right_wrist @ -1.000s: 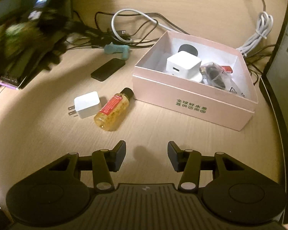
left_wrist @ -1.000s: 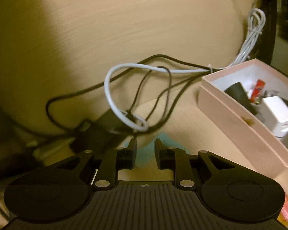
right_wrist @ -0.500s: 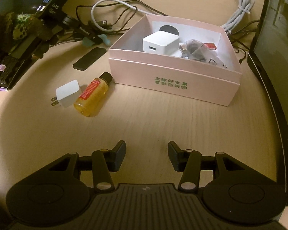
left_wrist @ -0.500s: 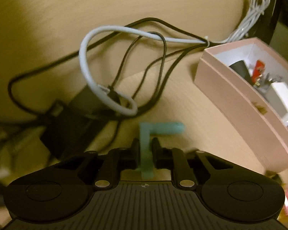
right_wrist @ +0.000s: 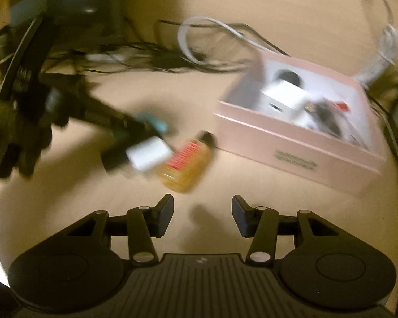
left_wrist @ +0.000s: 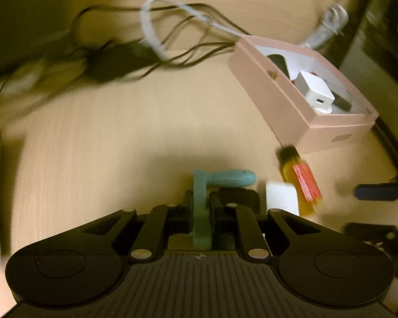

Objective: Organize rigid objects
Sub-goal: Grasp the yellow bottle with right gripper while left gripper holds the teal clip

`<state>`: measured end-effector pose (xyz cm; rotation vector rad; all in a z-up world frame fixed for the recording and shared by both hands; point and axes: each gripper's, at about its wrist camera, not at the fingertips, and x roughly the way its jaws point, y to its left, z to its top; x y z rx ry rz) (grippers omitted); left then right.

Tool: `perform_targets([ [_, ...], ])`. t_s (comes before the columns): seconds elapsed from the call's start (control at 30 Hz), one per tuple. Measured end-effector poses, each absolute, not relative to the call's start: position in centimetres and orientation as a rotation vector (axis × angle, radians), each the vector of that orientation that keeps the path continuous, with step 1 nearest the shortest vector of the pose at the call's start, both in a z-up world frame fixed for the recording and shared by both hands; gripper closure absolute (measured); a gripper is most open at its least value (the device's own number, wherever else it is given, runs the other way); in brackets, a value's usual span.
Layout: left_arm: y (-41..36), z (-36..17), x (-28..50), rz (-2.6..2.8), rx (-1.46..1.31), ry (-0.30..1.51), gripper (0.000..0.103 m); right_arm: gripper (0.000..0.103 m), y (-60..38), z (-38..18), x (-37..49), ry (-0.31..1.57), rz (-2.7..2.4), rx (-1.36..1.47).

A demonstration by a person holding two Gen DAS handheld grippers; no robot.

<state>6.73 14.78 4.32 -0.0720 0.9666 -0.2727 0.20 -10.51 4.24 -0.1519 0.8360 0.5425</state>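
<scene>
Left wrist view: the left gripper (left_wrist: pixel 201 204) is clamped on a teal L-shaped piece (left_wrist: pixel 200 212), whose short arm juts right above the desk (left_wrist: pixel 106 145). To its right lie a white plug (left_wrist: pixel 281 198) and an amber bottle (left_wrist: pixel 299 180) with a red label. A pink box (left_wrist: pixel 278 100) farther right holds a white charger (left_wrist: pixel 315 92) and dark items. Tangled cables (left_wrist: pixel 172 39) lie behind.

Right wrist view, blurred: the right gripper (right_wrist: pixel 202 217) stands partly open, nothing between its jaws, above bare desk. Ahead lie the bottle (right_wrist: pixel 185 161) and plug (right_wrist: pixel 148 156); the box (right_wrist: pixel 291 143) sits to the right.
</scene>
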Motion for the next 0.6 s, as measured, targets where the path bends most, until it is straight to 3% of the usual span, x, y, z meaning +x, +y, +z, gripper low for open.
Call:
perform_targets([
  [0.07, 15.4, 4.2, 4.4, -0.222, -0.139, 0.968, 0.088, 0.048, -9.3, 4.4, -0.2, 0.813, 0.602, -0.165],
  [0.27, 16.6, 4.3, -1.7, -0.098, -0.189, 0.92, 0.088, 0.048, -5.7, 3.8, -0.2, 0.796, 0.704, -0.214],
  [0.6, 17.1, 4.7, -3.9, 0.018, -0.248, 0.903, 0.087, 0.048, -5.1, 4.0, 1.2, 0.654, 0.524, -0.218],
])
